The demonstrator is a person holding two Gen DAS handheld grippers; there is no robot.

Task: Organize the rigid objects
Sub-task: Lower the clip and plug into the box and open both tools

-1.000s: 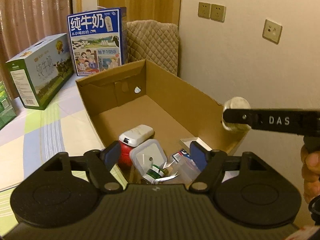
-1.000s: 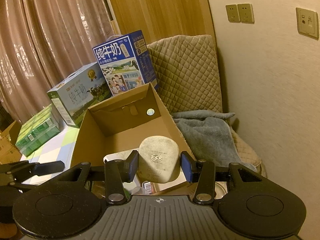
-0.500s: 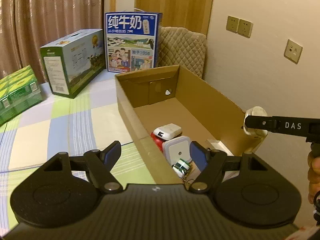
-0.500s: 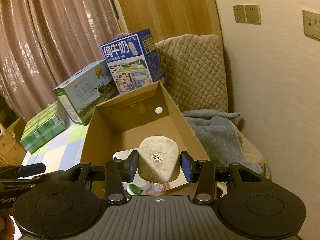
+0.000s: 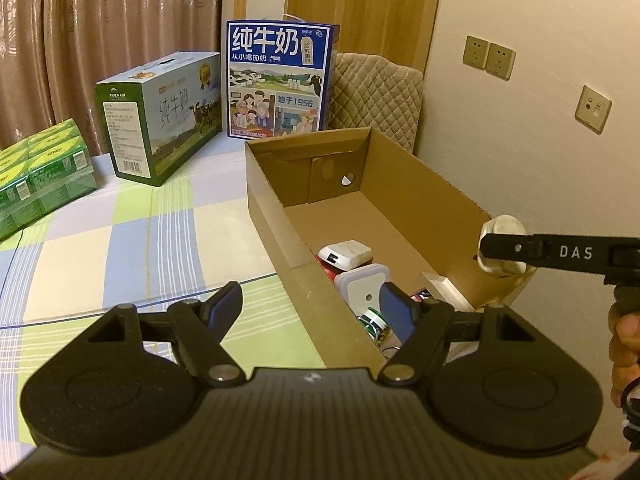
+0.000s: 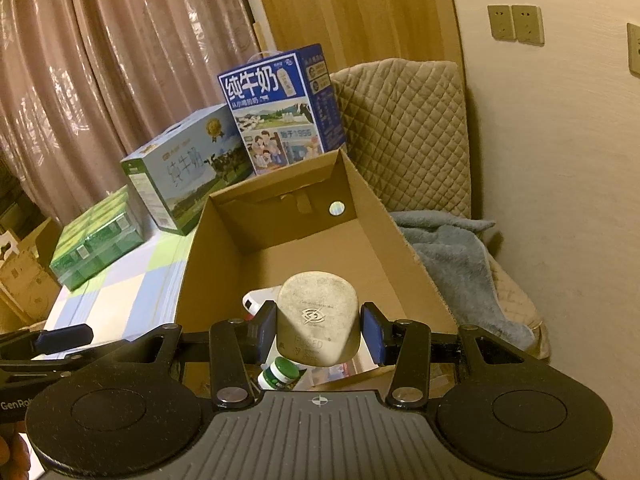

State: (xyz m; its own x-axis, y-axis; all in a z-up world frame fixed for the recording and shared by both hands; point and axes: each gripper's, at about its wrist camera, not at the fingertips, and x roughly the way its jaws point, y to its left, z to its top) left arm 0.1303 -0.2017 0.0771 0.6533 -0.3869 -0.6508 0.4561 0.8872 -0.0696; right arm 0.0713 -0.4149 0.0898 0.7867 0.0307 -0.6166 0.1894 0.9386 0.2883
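Grey plug (image 6: 318, 322) is clamped in right gripper (image 6: 319, 334), lower centre, above cardboard box (image 6: 400, 236); left gripper (image 5: 310, 312) jaws apart, empty.

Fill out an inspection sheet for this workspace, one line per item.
Surface: checked cloth in green, blue and cream, bare in the middle.
Job's things: open cardboard box holding a white adapter, a white-lidded container and a green-capped bottle at its near end; far end bare.
Clutter: blue milk carton, green-and-white carton, wrapped green packs.
Grippers: right gripper shut on a grey plug above the box; left gripper open, holding nothing.
Cables: nothing seen.
Surroundings: curtains, quilted cushion, grey towel, wall sockets.
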